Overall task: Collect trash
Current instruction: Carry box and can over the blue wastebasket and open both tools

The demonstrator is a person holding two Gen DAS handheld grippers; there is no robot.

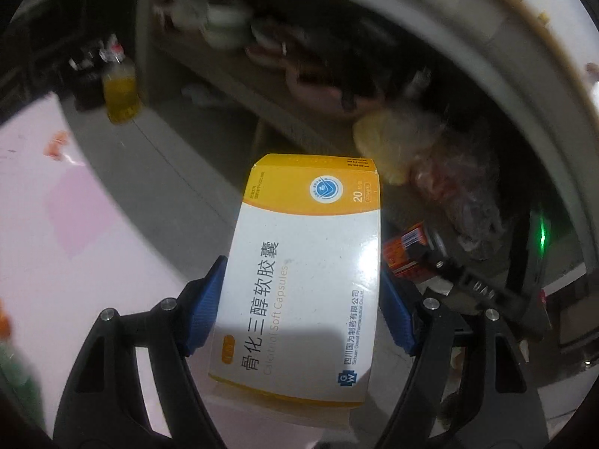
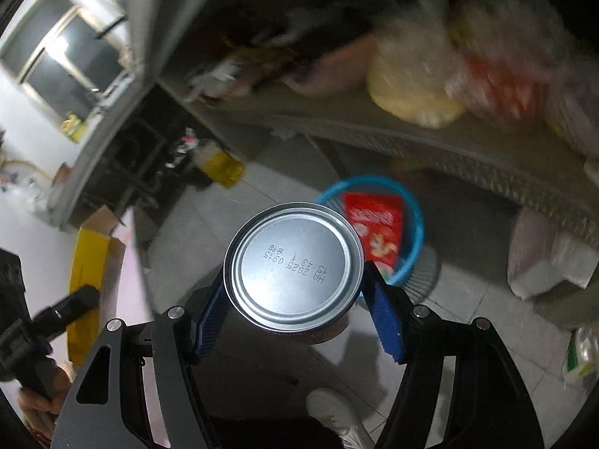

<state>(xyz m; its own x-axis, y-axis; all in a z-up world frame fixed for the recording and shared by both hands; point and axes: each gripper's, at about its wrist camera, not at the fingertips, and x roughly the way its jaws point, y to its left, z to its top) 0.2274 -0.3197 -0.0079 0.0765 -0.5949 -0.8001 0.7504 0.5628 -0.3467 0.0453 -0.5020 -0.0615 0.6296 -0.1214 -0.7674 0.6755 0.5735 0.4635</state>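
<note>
- Left tongs (image 1: 301, 307) pinch a white and yellow cardboard medicine box (image 1: 299, 273) at frame centre; right tongs (image 2: 297, 301) pinch a round silver metal can (image 2: 294, 265).
- Best carry both over the blue plastic basket (image 2: 413, 220), centre right, before releasing.
- Both tongs angle steeply downward toward the tiled floor (image 2: 468, 321).

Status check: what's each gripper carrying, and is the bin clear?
Left gripper clamps medicine box. Right gripper clamps can. Blue bin below, unobstructed.
</note>
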